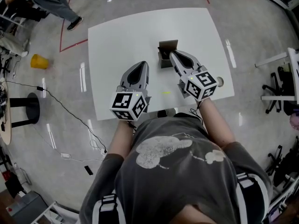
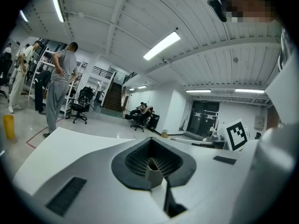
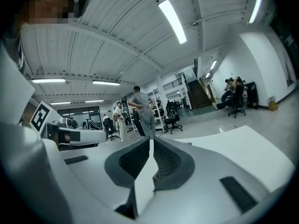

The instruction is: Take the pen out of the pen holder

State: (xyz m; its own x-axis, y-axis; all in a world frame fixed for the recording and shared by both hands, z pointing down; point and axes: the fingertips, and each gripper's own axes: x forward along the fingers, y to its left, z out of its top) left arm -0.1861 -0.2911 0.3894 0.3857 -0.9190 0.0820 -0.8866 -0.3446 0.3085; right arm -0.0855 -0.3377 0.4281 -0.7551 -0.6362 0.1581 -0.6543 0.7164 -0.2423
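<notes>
The pen holder (image 1: pixel 166 54), a small dark open-topped box, stands near the middle of the white table (image 1: pixel 117 41). No pen shows in it from the head view. A short yellow thing (image 1: pixel 167 93) lies on the table near the front edge, too small to identify. My right gripper (image 1: pixel 174 54) is shut, its tip right beside the holder's right side. My left gripper (image 1: pixel 140 65) is shut too, and hovers left of the holder, apart from it. Both gripper views tilt up at the ceiling: the left gripper (image 2: pixel 152 166) and the right gripper (image 3: pixel 150 149) show joined jaws, with no holder or pen.
A yellow cup (image 1: pixel 39 61) sits on the floor at the left, near a black stool base (image 1: pixel 27 109) and a cable. Office chairs (image 1: pixel 280 85) stand to the right. A person (image 1: pixel 51 1) is at the far upper left. Red tape (image 1: pixel 70 43) marks the floor.
</notes>
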